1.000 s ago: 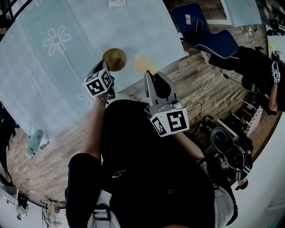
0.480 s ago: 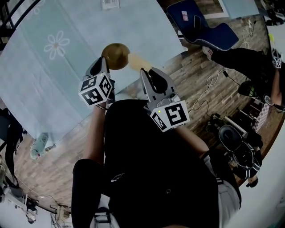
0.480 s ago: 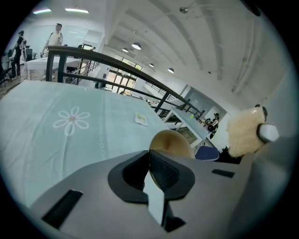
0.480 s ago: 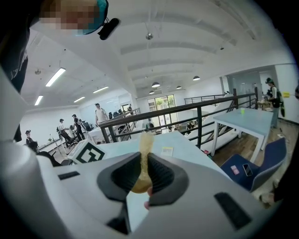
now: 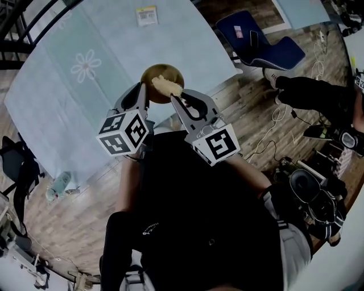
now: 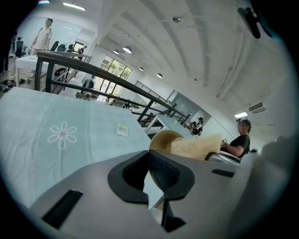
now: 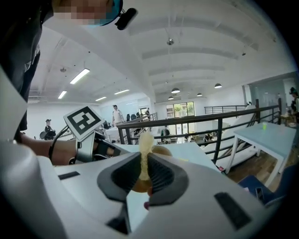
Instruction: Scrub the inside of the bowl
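Note:
A brown bowl [image 5: 153, 77] hangs above the table's near edge, tilted toward me. My left gripper [image 5: 143, 94] is shut on its near rim. In the left gripper view the bowl [image 6: 161, 139] rises just past the closed left gripper [image 6: 150, 156]. A pale yellow scrub sponge [image 5: 167, 86] lies across the bowl's opening, and my right gripper [image 5: 181, 99] is shut on its near end. In the right gripper view the sponge [image 7: 145, 150] stands upright, pinched in the right gripper [image 7: 144, 169], with the bowl [image 7: 161, 151] behind it.
The table wears a light blue cloth [image 5: 114, 45] with a daisy print [image 5: 85, 65] and a small card [image 5: 147, 15]. A blue chair [image 5: 259, 43] and a person in black [image 5: 318, 94] are at the right on the wooden floor. A bottle [image 5: 59, 185] lies left of me.
The left gripper has lifted the bowl up from the table. The right gripper has brought the sponge leftward from beside the bowl to over its opening.

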Demonstrator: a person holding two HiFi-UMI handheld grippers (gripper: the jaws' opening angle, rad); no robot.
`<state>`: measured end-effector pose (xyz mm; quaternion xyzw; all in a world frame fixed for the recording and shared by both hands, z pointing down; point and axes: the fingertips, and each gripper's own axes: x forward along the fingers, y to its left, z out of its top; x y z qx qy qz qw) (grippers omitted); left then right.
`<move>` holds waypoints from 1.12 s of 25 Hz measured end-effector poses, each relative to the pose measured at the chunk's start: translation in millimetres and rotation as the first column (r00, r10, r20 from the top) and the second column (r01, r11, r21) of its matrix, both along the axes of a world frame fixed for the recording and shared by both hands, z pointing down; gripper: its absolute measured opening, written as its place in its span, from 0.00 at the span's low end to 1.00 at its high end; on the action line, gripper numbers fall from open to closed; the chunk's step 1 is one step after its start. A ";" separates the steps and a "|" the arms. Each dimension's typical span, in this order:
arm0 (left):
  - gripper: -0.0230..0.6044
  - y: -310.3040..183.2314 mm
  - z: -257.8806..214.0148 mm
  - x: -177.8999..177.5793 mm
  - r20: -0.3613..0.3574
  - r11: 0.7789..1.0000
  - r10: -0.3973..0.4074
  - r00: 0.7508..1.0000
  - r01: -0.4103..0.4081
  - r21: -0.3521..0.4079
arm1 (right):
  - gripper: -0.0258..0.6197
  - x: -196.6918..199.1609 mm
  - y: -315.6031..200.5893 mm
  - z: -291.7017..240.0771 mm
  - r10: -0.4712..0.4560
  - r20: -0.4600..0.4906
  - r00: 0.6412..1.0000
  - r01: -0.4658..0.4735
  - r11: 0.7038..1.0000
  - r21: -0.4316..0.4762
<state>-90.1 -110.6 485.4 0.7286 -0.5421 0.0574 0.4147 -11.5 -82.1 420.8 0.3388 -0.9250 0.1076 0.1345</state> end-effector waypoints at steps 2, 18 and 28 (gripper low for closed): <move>0.07 4.9 -11.8 1.7 0.018 1.000 0.015 1.000 -0.015 0.018 | 0.12 -3.9 3.0 -6.7 -0.024 0.011 1.000 0.023 1.000 0.019; 0.07 17.8 -56.7 10.2 0.260 0.987 0.079 0.963 -0.112 0.116 | 0.11 -0.8 -6.0 -27.3 0.081 -0.035 0.996 -0.076 0.987 0.140; 0.07 23.1 -55.0 6.2 0.240 0.993 0.013 0.971 -0.040 0.107 | 0.11 20.1 -10.4 -26.2 0.196 -0.130 0.972 -0.165 0.962 0.218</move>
